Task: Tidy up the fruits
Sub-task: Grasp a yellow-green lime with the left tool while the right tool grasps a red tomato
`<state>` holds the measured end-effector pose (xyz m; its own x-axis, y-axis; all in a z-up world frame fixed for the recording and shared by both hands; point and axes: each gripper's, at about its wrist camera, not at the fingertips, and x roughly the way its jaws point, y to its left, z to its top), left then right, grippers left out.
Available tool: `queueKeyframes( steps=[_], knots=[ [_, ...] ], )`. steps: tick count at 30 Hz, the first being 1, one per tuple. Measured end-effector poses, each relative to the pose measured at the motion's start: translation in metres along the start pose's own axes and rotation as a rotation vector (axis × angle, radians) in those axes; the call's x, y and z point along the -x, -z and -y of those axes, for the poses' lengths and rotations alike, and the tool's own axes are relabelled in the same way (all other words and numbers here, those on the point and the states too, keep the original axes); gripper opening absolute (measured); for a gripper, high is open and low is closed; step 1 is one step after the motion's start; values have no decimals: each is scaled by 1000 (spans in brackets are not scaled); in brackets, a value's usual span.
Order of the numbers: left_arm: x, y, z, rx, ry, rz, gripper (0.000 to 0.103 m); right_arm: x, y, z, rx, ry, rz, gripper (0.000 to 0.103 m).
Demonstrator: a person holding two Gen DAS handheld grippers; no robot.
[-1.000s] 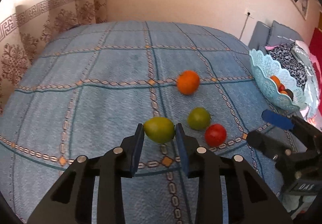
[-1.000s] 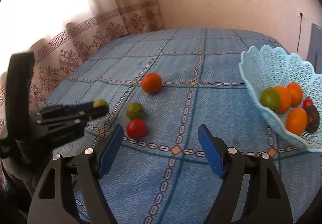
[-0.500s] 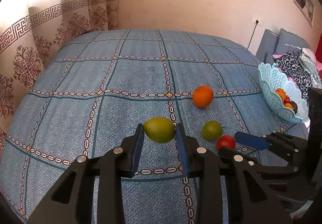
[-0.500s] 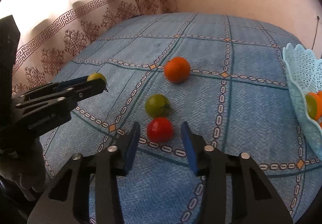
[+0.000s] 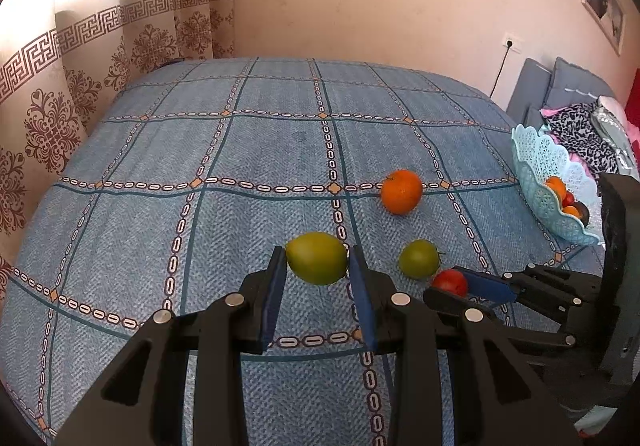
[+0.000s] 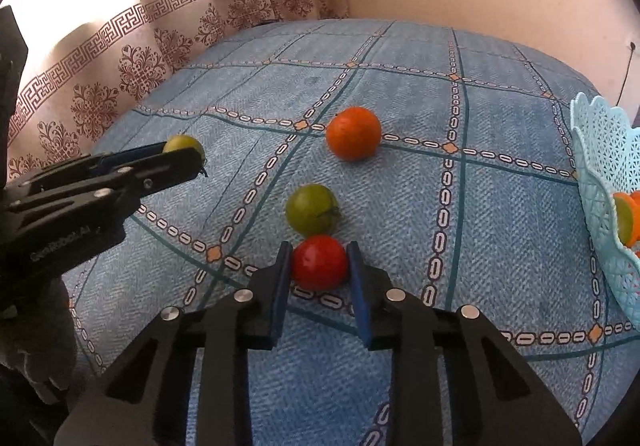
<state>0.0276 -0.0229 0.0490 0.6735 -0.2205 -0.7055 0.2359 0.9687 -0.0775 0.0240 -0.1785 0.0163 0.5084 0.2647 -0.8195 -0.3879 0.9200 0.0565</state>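
Left wrist view: I see my left gripper level above the blue bedspread, pads clamped on a smooth yellow-green lemon; my right gripper sits low, pads pressed against a glossy red tomato on the cloth, just beside a green tomato; an orange lies beyond; the basket stands right.

Open blue bedspread lies between the loose fruit and the lace basket; a green tomato sits just beyond the red tomato, the orange farther back.
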Motion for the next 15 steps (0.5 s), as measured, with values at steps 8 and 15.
queueKeyframes(
  steps=[8,15],
  knots=[
    [2,1,4,-8,3,8,32,24,3,9,-33,-21,51,28],
    [8,0,8,-17,7,23,32,42,3,15,-54,-24,93,28]
  ],
)
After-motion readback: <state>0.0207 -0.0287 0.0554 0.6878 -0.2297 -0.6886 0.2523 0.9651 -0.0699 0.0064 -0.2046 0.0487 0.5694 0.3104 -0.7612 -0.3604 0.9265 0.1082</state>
